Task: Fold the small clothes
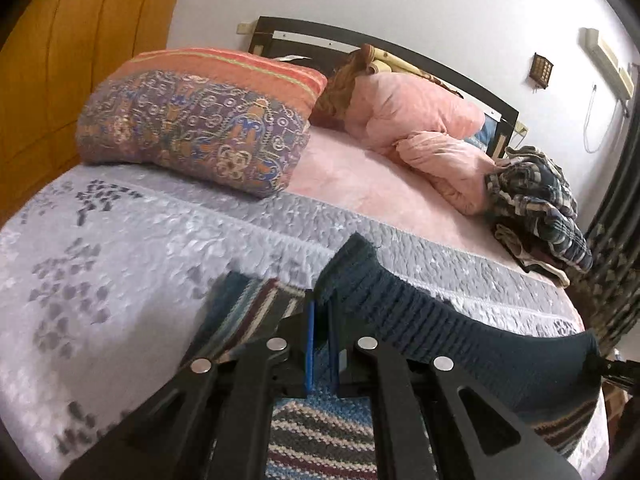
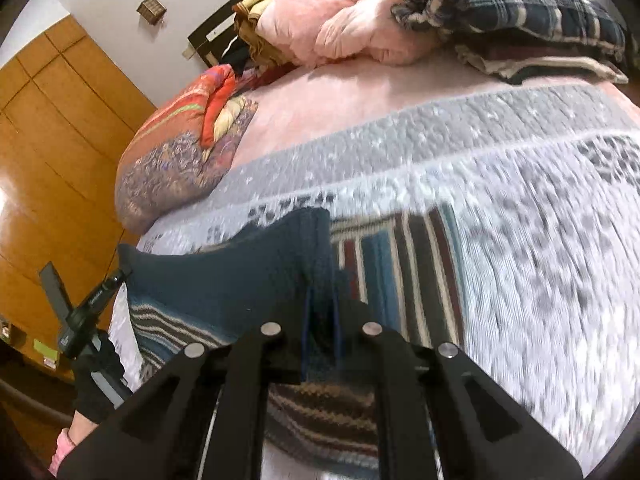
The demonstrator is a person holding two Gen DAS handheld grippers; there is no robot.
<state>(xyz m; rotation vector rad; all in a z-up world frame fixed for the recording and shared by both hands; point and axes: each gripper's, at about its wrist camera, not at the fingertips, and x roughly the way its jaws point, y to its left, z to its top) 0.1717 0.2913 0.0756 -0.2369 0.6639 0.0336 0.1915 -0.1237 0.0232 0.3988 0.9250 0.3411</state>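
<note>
Left hand-held gripper (image 1: 322, 320): closed tight on the dark ribbed band of the striped knit garment (image 1: 420, 320), its blue-edged fingers (image 1: 310, 344) pinching the cloth.
Right hand-held gripper (image 2: 322, 320): clamped on the same dark band at its other end.
Striped knit garment: near edge of the bed, the band lifted and stretched between the two grippers, the striped body lying on the grey bedspread (image 1: 120, 264).
Gloved hand (image 2: 96, 384): at the left of the right wrist view, holding the other gripper's handle.
Patterned pillow (image 1: 200, 120): far left on the bed.
Pink bedding (image 1: 420, 136): bunched at the far side by the headboard.
Plaid clothes pile (image 1: 536, 208): far right, just beside the pink bedding.
</note>
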